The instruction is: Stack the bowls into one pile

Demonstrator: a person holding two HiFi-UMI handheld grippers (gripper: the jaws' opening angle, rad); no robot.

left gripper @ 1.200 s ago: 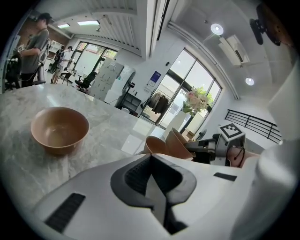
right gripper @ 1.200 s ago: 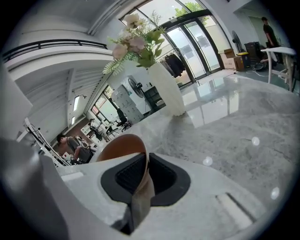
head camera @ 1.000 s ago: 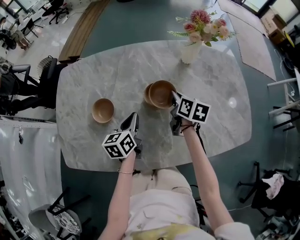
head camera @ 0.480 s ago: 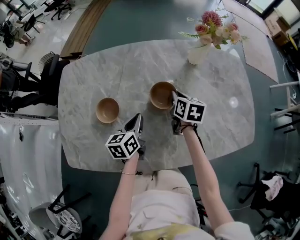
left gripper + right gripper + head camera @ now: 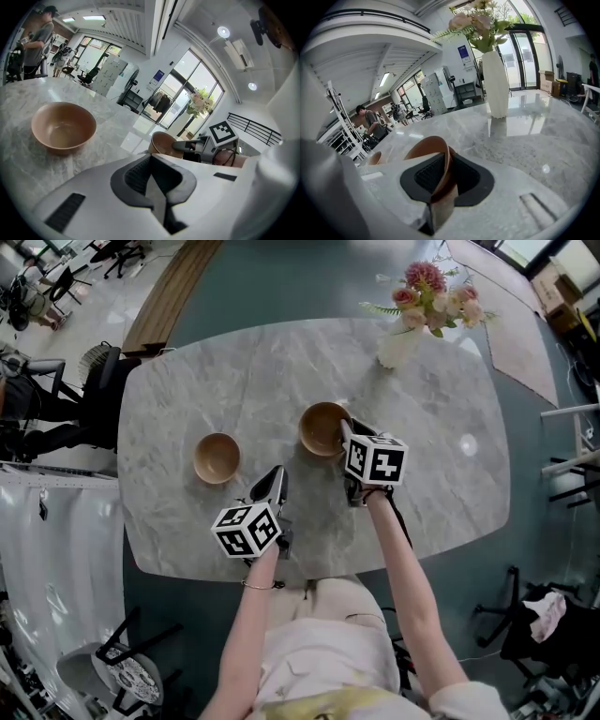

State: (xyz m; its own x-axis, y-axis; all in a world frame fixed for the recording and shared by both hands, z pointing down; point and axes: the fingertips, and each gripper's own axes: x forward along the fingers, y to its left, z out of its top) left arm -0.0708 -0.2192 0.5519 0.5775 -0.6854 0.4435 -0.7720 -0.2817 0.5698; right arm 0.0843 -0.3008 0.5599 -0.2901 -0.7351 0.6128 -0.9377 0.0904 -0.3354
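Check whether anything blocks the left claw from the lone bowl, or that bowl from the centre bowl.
Nothing visible does. Only bare marble table lies between the left claw and the lone bowl, and between it and the centre bowl, whose rim sits in the opening right claw.

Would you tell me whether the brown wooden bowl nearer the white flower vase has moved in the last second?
Yes. The brown wooden bowl shifted left, away from the white flower vase.

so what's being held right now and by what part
The right hand-held gripper grips the bowl by its rim, between jaws now opening; the left hand-held gripper holds nothing.
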